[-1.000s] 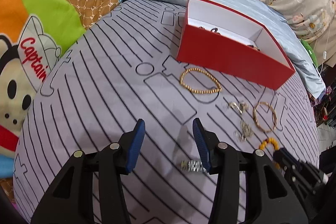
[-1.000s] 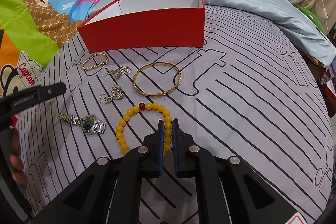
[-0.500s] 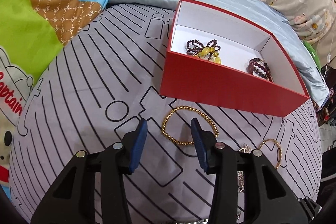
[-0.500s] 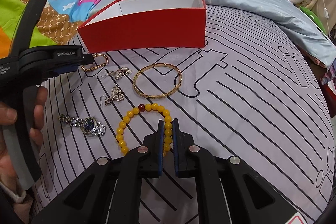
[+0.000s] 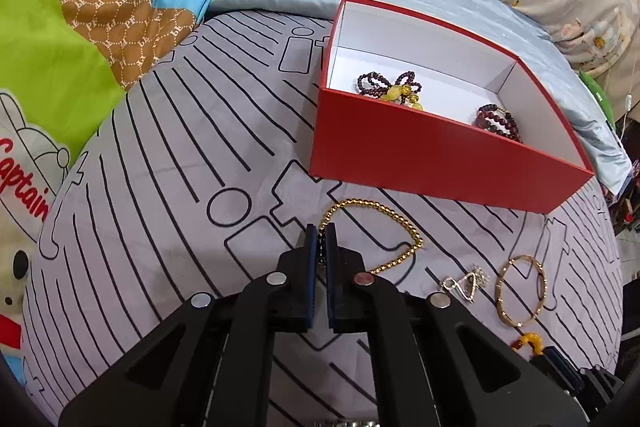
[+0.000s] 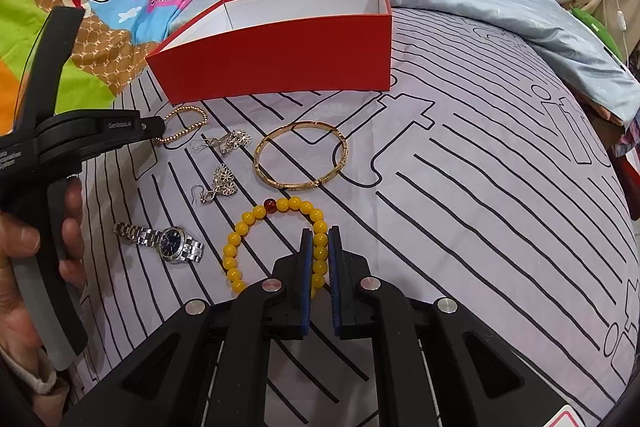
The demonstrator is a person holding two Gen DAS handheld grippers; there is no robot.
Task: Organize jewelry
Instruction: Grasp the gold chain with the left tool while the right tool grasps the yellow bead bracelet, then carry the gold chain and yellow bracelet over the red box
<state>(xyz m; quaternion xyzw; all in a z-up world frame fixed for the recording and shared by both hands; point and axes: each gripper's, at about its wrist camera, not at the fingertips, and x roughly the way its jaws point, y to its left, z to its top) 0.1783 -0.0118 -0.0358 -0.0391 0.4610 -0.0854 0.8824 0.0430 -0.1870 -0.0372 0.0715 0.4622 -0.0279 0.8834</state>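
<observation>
On bed, red box (image 5: 440, 155): open top; we see two dark-red bead strands (image 5: 386, 83) w/ yellow beads inside, one more dark-red strand (image 5: 498, 121) by near wall.
Gold bead bracelet (image 5: 396, 223): on sheet just in front of box.
Left gripper (image 5: 319, 233): our jaws just closed, pinching bracelet's near-left part.
Right gripper (image 6: 320, 239): clamped on yellow bead bracelet (image 6: 256, 215).

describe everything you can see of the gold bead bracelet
The gold bead bracelet is a thin loop of small shiny gold-coloured beads, lying flat on the striped grey cover just in front of the red box, not touching it. The left claw has just closed on its near-left edge.
</observation>
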